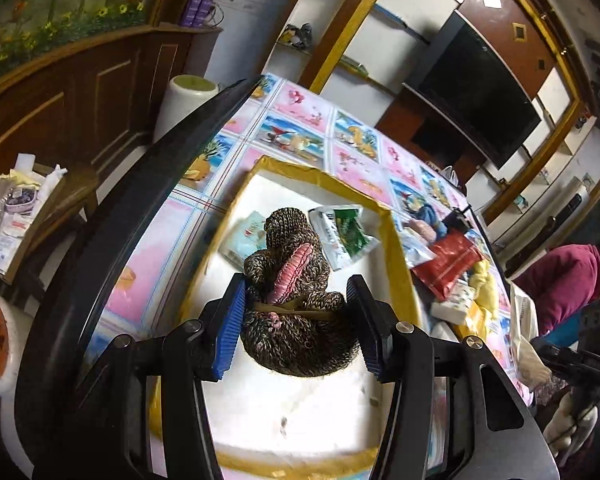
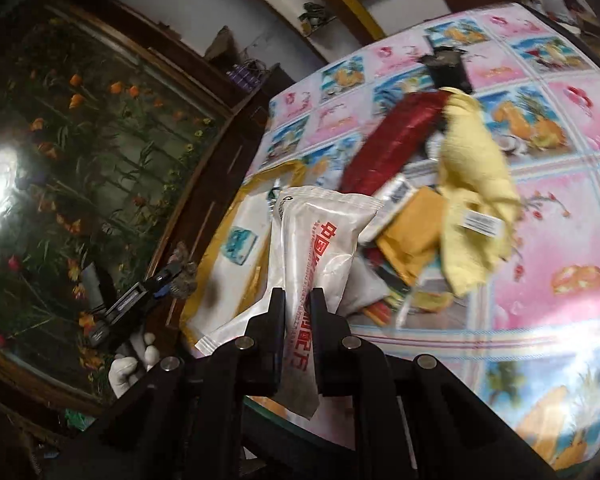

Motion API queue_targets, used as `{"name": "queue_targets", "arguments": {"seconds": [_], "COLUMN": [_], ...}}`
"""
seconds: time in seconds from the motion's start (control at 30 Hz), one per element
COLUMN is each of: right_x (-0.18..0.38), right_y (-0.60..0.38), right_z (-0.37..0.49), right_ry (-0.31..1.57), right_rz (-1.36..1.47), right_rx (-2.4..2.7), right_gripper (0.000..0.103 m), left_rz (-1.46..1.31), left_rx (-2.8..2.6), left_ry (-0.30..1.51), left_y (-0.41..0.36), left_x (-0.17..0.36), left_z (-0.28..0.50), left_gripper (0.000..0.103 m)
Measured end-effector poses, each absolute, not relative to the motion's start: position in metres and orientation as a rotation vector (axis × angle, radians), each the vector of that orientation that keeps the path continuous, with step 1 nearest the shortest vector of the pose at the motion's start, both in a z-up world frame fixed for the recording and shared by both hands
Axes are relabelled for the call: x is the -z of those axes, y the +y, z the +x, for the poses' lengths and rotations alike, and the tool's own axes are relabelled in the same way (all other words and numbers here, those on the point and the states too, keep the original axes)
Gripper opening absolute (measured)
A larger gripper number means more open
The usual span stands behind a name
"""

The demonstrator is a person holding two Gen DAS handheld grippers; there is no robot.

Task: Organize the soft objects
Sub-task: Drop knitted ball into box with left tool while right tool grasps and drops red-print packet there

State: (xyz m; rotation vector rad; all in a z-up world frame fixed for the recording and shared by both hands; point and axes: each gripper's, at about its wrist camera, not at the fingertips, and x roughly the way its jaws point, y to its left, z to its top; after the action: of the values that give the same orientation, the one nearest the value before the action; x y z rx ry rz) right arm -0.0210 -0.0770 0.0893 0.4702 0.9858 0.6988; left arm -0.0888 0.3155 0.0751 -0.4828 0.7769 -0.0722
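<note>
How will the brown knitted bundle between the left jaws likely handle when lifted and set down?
The knitted bundle looks soft, so it probably squashes under the pads. A band ties its middle, so it likely stays together. Its rounded base may tip on the white tray.

Coarse knitted wool of the brown bundle; matt white foam tray edged in glossy yellow tape; smooth, shiny plastic packet; soft yellow cloth; glossy printed table cover.
</note>
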Motion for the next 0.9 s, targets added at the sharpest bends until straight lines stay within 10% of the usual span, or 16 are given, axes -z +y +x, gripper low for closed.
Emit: {"name": "queue_targets", "arguments": {"seconds": [0.9], "right_x": [-0.059], "right_y": [0.111], "right_z": [0.055], "right_ry": [1.008], "right_rz": [0.061], "right_rx": [-0.714], "right_gripper": [0.027], "left_rz": [-0.472], "left_rx": [0.030], "left_ry": [0.871], "left_y": [0.328], "left_x": [-0.043], "left_z": [0.014], "left_gripper": [0.055]}}
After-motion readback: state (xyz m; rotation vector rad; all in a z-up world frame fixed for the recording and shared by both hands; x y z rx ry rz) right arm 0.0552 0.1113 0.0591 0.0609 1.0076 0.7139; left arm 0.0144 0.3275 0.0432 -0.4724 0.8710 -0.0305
